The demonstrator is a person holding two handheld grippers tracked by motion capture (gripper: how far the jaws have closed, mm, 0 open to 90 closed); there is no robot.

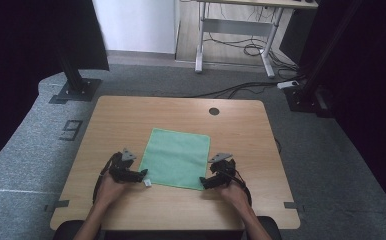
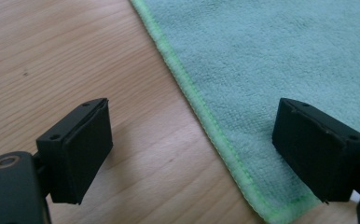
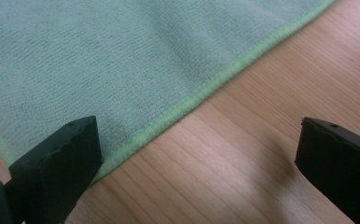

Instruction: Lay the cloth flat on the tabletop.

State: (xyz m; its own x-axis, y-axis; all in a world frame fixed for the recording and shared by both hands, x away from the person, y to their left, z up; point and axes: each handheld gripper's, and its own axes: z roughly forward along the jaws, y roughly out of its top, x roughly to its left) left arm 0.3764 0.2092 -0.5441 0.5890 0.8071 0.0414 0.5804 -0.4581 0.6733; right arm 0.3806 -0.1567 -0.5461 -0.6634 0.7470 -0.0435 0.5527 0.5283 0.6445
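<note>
A green cloth (image 1: 177,157) lies flat and spread out in the middle of the wooden table (image 1: 131,115). My left gripper (image 1: 143,175) is at the cloth's near left corner, open, its jaws straddling the stitched edge of the cloth (image 2: 271,60) low over the wood. My right gripper (image 1: 204,182) is at the near right corner, also open. One of its fingers (image 3: 59,163) hangs over the cloth (image 3: 99,60) and the other over bare wood. Neither gripper presses on the fabric.
A small white tag (image 1: 148,183) sticks out at the cloth's near left corner. A round cable hole (image 1: 214,111) sits near the table's far edge. Beyond the table are black stand bases (image 1: 76,90), a desk frame (image 1: 236,45) and floor cables.
</note>
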